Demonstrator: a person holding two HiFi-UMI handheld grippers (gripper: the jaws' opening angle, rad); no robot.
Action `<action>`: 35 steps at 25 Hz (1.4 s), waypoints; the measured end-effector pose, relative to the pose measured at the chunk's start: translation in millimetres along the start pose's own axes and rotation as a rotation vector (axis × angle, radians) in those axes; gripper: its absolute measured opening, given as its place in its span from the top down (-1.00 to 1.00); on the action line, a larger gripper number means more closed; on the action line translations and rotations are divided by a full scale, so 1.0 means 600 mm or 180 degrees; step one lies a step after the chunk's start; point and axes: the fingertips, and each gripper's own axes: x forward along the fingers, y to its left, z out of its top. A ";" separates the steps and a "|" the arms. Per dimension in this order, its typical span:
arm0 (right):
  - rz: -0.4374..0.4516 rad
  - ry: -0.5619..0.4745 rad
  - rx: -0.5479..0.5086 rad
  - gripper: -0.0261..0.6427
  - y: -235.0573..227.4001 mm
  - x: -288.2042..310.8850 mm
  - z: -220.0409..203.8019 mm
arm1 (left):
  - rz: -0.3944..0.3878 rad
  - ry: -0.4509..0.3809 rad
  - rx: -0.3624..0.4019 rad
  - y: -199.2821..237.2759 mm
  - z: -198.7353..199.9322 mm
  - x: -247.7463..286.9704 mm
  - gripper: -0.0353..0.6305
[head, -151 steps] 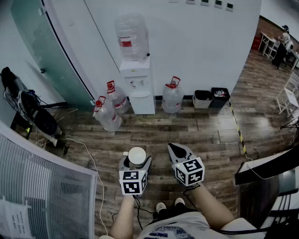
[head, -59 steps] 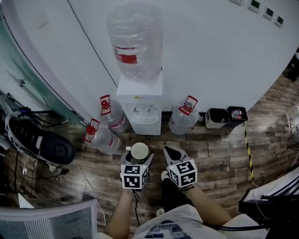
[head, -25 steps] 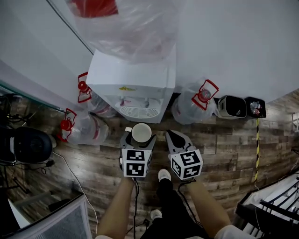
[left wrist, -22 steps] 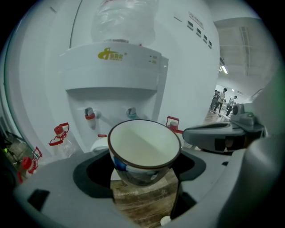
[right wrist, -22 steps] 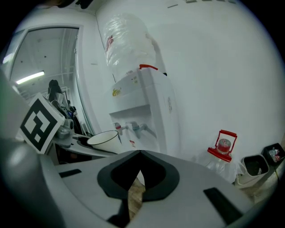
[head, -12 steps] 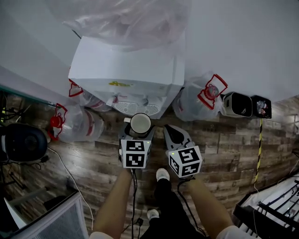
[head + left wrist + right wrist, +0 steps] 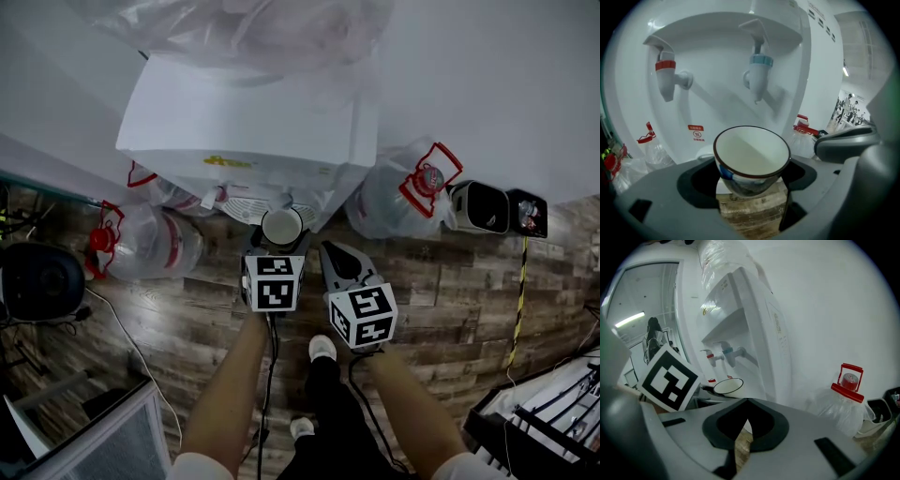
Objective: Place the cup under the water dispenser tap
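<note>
My left gripper (image 7: 278,240) is shut on a small white cup (image 7: 281,226) with a dark rim and a blue pattern, held upright. In the left gripper view the cup (image 7: 752,157) sits just in front of the white dispenser's recess, below and slightly in front of the blue tap (image 7: 759,77); the red tap (image 7: 665,79) is further left. The drip tray shows behind the cup. The water dispenser (image 7: 253,122) fills the top of the head view. My right gripper (image 7: 333,255) is shut and empty, just right of the left one, and its view shows the cup (image 7: 728,386) to its left.
Spare water bottles with red caps lie on the wood floor left (image 7: 150,248) and right (image 7: 408,202) of the dispenser. Two small bins (image 7: 483,208) stand by the wall at right. A dark round object (image 7: 37,281) sits at far left. The person's shoe (image 7: 322,349) is below the grippers.
Over the last seconds the person walked up to the dispenser. In the last half second both grippers moved forward, and the cup now reaches the front of the tap recess.
</note>
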 end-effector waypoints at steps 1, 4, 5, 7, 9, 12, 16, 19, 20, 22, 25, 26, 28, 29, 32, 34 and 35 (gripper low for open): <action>0.0004 0.0009 0.0017 0.86 -0.001 0.001 -0.002 | -0.0002 0.0020 -0.0057 0.003 -0.004 0.008 -0.40; 0.0022 0.0033 0.0116 0.86 -0.007 0.002 -0.009 | 0.0025 0.0057 -0.0155 0.012 -0.009 0.031 -0.40; 0.0028 0.0039 0.0133 0.86 -0.009 0.003 -0.010 | 0.0049 0.0054 -0.0147 0.015 -0.008 0.038 -0.40; 0.0037 0.0055 0.0128 0.86 -0.012 0.005 -0.015 | 0.0077 0.0030 -0.0130 0.020 -0.005 0.048 -0.40; 0.0039 0.0074 0.0118 0.86 -0.015 0.006 -0.021 | 0.0079 0.0014 -0.0136 0.023 -0.004 0.055 -0.40; 0.0019 0.0087 0.0116 0.86 -0.024 0.011 -0.026 | 0.0091 0.0028 -0.0166 0.026 -0.005 0.063 -0.40; 0.0007 0.0084 0.0115 0.86 -0.029 0.017 -0.027 | 0.0126 -0.0015 -0.0171 0.031 -0.003 0.069 -0.40; 0.0009 0.0085 0.0119 0.86 -0.031 0.018 -0.028 | 0.0131 -0.0030 -0.0191 0.032 -0.006 0.075 -0.40; 0.0007 0.0088 0.0120 0.86 -0.033 0.019 -0.029 | 0.0138 -0.0032 -0.0199 0.033 -0.008 0.077 -0.40; -0.0002 0.0096 0.0118 0.86 -0.038 0.020 -0.031 | 0.0150 -0.0041 -0.0224 0.035 -0.012 0.081 -0.40; -0.0011 0.0102 0.0123 0.86 -0.044 0.020 -0.034 | 0.0168 -0.0069 -0.0244 0.037 -0.014 0.084 -0.40; -0.0013 0.0106 0.0127 0.86 -0.045 0.019 -0.034 | 0.0178 -0.0073 -0.0247 0.037 -0.014 0.084 -0.40; -0.0026 0.0118 0.0136 0.86 -0.049 0.017 -0.036 | 0.0185 -0.0087 -0.0273 0.035 -0.015 0.086 -0.40; -0.0037 0.0121 0.0146 0.86 -0.051 0.017 -0.037 | 0.0180 -0.0109 -0.0299 0.035 -0.015 0.086 -0.40; -0.0065 0.0106 0.0178 0.86 -0.053 0.018 -0.034 | 0.0179 -0.0190 -0.0343 0.036 -0.014 0.086 -0.40; -0.0072 0.0099 0.0187 0.86 -0.053 0.017 -0.032 | 0.0182 -0.0209 -0.0305 0.033 -0.015 0.085 -0.40; -0.0070 0.0096 0.0186 0.86 -0.051 0.016 -0.032 | 0.0179 -0.0212 -0.0288 0.032 -0.016 0.085 -0.40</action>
